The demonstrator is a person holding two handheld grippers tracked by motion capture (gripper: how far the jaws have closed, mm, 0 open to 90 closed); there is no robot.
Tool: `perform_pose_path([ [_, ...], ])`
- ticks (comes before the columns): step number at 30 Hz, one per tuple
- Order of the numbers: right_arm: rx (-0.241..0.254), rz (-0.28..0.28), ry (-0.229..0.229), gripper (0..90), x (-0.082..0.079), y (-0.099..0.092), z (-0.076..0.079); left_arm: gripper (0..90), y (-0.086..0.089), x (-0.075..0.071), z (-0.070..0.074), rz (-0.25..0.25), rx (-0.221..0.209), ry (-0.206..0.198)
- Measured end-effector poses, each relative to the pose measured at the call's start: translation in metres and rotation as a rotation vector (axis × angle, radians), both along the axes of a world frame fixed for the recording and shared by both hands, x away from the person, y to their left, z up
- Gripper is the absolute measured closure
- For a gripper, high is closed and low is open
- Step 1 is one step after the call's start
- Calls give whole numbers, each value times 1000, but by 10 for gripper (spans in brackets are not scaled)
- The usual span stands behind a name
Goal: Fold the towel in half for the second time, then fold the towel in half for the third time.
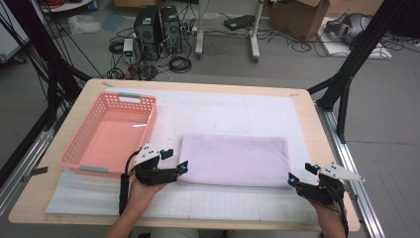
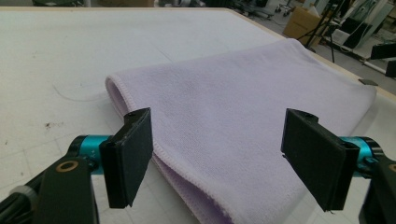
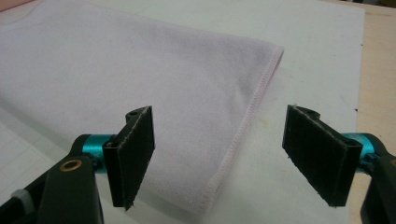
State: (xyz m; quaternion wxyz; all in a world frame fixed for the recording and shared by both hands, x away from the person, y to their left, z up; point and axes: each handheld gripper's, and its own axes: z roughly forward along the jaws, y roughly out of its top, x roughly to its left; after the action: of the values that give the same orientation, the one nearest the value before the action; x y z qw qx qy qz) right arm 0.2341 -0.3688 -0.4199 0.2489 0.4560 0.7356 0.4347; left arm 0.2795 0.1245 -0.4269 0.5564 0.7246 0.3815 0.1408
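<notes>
A folded lilac towel [image 1: 234, 158] lies flat on the white mat in the middle of the table. My left gripper [image 1: 176, 162] sits at the towel's near left corner, jaws wide apart. In the left gripper view the towel [image 2: 233, 116] runs between and beyond the open pads [image 2: 130, 154], which do not press on it. My right gripper [image 1: 303, 175] rests at the near right corner, also open. In the right gripper view the towel's stitched edge [image 3: 243, 130] lies between the spread pads [image 3: 135, 154], untouched.
A pink plastic basket [image 1: 86, 134] stands at the left of the table, close beside my left gripper. The white mat [image 1: 223, 106] covers most of the wooden tabletop. Cables, computer cases and boxes lie on the floor beyond the far edge.
</notes>
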Motion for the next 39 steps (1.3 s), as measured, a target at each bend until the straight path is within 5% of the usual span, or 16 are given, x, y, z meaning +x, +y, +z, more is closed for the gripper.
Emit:
perform_pose_path([
  [19,12,12,15,242,5,2,-3,242,-1,-3,-3,-26,13,1],
  [25,10,18,18,242,5,3,-2,242,-7,-3,-8,-16,51,57],
  [39,4,82,26,254,19,23,-4,405,-9,-2,-21,42,147,175],
])
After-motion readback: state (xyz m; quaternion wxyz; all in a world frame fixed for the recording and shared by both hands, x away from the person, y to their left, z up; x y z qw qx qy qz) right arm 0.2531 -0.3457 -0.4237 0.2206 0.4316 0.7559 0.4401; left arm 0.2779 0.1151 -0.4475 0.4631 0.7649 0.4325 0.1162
